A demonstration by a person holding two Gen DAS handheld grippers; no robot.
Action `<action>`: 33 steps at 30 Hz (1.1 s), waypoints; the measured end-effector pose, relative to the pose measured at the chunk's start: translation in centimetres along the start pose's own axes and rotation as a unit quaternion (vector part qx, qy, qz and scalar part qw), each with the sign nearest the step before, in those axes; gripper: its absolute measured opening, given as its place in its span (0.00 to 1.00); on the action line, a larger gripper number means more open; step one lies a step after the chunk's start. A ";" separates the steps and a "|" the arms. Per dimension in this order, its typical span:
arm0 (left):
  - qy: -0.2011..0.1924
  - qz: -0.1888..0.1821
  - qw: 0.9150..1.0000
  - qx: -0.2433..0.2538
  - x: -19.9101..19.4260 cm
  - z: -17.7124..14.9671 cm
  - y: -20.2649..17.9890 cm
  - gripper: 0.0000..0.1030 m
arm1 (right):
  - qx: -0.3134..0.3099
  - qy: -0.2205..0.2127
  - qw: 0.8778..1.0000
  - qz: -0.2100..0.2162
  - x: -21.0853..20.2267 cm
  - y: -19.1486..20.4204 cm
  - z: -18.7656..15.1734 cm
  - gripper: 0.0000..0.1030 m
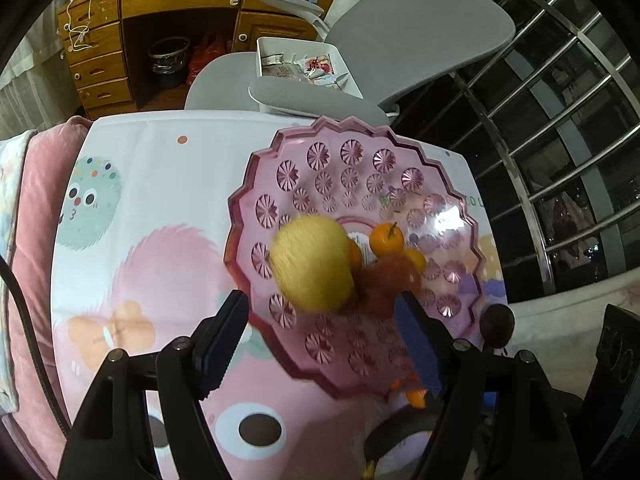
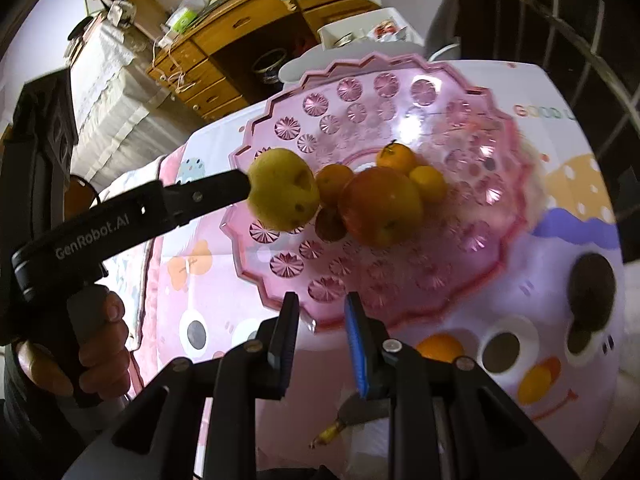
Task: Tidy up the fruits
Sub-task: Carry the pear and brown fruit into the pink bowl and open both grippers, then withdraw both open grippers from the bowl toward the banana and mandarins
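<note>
A pink scalloped plastic plate (image 1: pixel 360 168) (image 2: pixel 400 92) lies on a cartoon-print cloth. On it lie a red apple (image 2: pixel 380 208) (image 1: pixel 388 284), several small oranges (image 2: pixel 428 182) (image 1: pixel 386 238) and a dark fruit (image 2: pixel 330 224). A yellow pear (image 1: pixel 312 264) (image 2: pixel 282 188) is blurred just ahead of my open left gripper (image 1: pixel 320 320), over the plate's left part, touching neither finger. My right gripper (image 2: pixel 320 316) is open and empty at the plate's near rim. An orange (image 2: pixel 440 348) lies on the cloth beside it.
A dark round fruit (image 1: pixel 497 324) (image 2: pixel 592 288) lies on the cloth right of the plate. A banana tip (image 2: pixel 332 434) shows under my right gripper. A grey chair (image 1: pixel 400 36) with a white bin (image 1: pixel 304 68), a wooden desk (image 1: pixel 160 12) and window bars (image 1: pixel 560 120) stand behind.
</note>
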State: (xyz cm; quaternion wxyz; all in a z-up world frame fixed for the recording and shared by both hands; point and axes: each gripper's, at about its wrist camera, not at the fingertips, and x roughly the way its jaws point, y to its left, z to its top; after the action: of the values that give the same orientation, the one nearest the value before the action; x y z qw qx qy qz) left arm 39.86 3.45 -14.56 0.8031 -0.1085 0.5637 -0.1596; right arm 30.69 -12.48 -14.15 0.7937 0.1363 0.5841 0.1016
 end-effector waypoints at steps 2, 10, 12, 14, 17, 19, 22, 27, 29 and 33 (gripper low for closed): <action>-0.001 -0.001 1.000 0.001 -0.6 -0.6 0.0 0.72 | 0.006 -0.005 1.000 -0.005 -0.7 -0.2 -0.6 0.23; 0.005 -0.005 1.000 0.015 -2.9 -4.3 -0.2 0.72 | 0.040 -0.021 0.999 -0.026 -3.0 -0.9 -4.2 0.23; 0.009 -0.007 1.000 0.016 -3.3 -5.4 -0.3 0.72 | 0.048 -0.021 0.998 -0.034 -3.4 -1.3 -5.4 0.23; 0.017 -0.012 1.000 0.013 -3.6 -6.7 -0.4 0.72 | 0.052 -0.019 0.998 -0.040 -3.7 -1.5 -6.5 0.23; 0.035 -0.017 0.999 0.019 -3.7 -8.9 -0.9 0.73 | 0.056 -0.012 0.997 -0.056 -4.2 -2.5 -8.6 0.23; 0.043 -0.020 0.999 0.023 -3.8 -10.2 -1.3 0.73 | 0.062 -0.006 0.996 -0.070 -4.7 -3.3 -10.0 0.23; 0.058 -0.027 0.998 0.027 -3.9 -11.9 -1.9 0.73 | 0.065 -0.003 0.994 -0.087 -5.4 -4.3 -12.0 0.23; 0.079 -0.036 0.995 0.042 -3.8 -14.4 -3.4 0.73 | 0.055 -0.001 0.991 -0.119 -6.1 -5.9 -14.5 0.28; 0.089 -0.042 0.994 0.038 -3.6 -15.0 -3.8 0.73 | 0.049 -0.003 0.991 -0.125 -6.2 -6.2 -15.2 0.34; 0.104 -0.055 0.993 0.027 -3.4 -16.0 -4.6 0.73 | 0.033 -0.005 0.989 -0.144 -6.7 -6.7 -15.8 0.44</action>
State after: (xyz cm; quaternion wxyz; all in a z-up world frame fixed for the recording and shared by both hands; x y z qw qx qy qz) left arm 23.13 0.57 -15.38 0.7327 -0.1011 0.6328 -0.2292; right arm 13.61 -19.38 -14.83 0.7981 0.0773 0.5966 -0.0331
